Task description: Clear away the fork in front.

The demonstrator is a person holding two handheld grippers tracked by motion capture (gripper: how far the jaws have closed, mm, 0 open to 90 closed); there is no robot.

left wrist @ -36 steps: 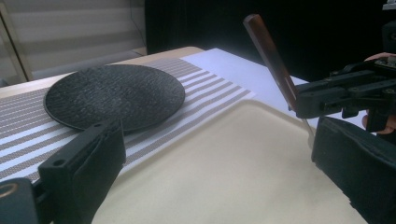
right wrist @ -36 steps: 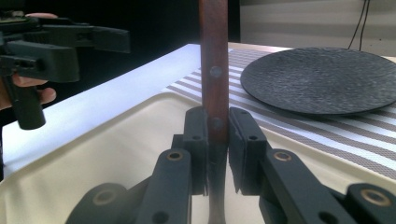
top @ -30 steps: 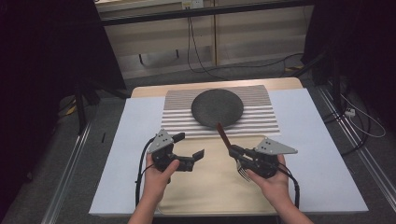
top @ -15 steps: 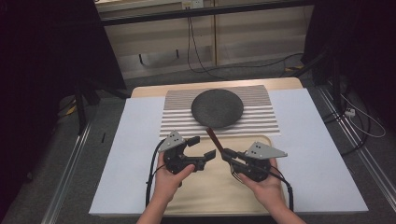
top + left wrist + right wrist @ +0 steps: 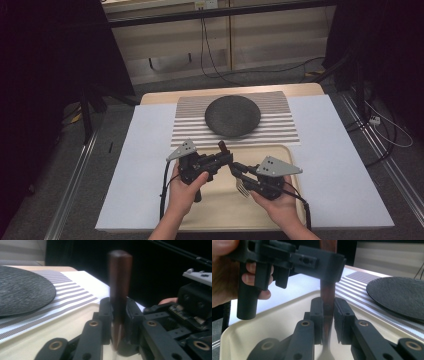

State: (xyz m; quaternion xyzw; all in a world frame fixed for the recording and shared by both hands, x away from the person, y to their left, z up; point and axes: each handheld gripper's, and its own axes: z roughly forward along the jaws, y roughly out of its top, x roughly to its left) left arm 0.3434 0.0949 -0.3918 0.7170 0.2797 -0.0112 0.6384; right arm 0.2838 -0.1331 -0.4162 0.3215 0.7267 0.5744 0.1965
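While both of my grippers meet over the cream tray (image 5: 260,210), each has its jaws closed on the same fork (image 5: 226,155). My left gripper (image 5: 226,159) clamps the dark brown wooden handle (image 5: 119,282) on the upper part, with the handle end standing up past the jaws. My right gripper (image 5: 236,169) clamps the handle lower down, close to where the wood meets the metal neck (image 5: 326,346). The fork tines (image 5: 243,187) hang beneath my right gripper, above the tray floor; I cannot tell whether they touch it. The fork is held just in front of the striped placemat (image 5: 190,125). A dark round plate (image 5: 233,115) rests on that placemat, apart from both grippers.
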